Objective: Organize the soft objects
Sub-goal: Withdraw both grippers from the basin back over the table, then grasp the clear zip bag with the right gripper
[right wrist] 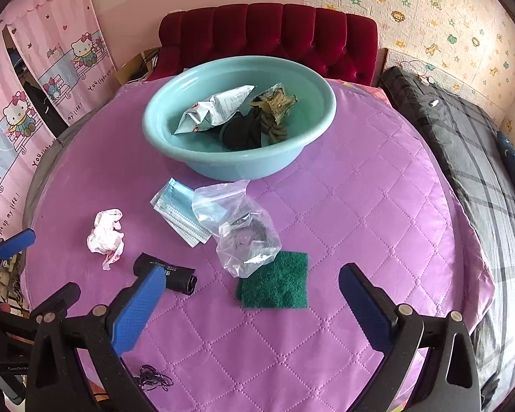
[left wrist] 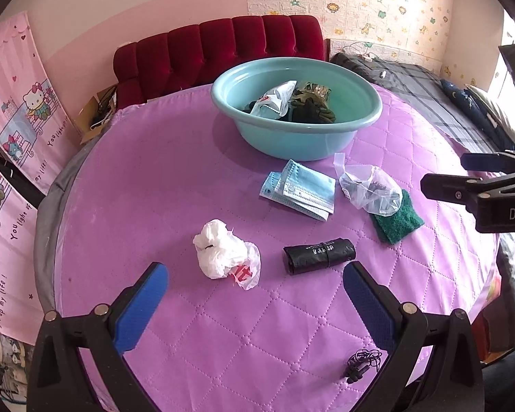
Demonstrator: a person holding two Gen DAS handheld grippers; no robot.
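A round table under a purple quilted cover holds a teal basin at the back, with a white packet, dark cloth and an olive item inside. In front lie blue face masks, a clear plastic bag resting partly on a green scouring pad, a black roll of bags and a crumpled white bag. My left gripper is open, just short of the white bag and black roll. My right gripper is open, hovering near the green pad. Neither holds anything.
A tangled black cord lies near the table's front edge. A red tufted headboard stands behind the basin. A bed with a plaid cover runs along the right. Pink cartoon curtains hang at left.
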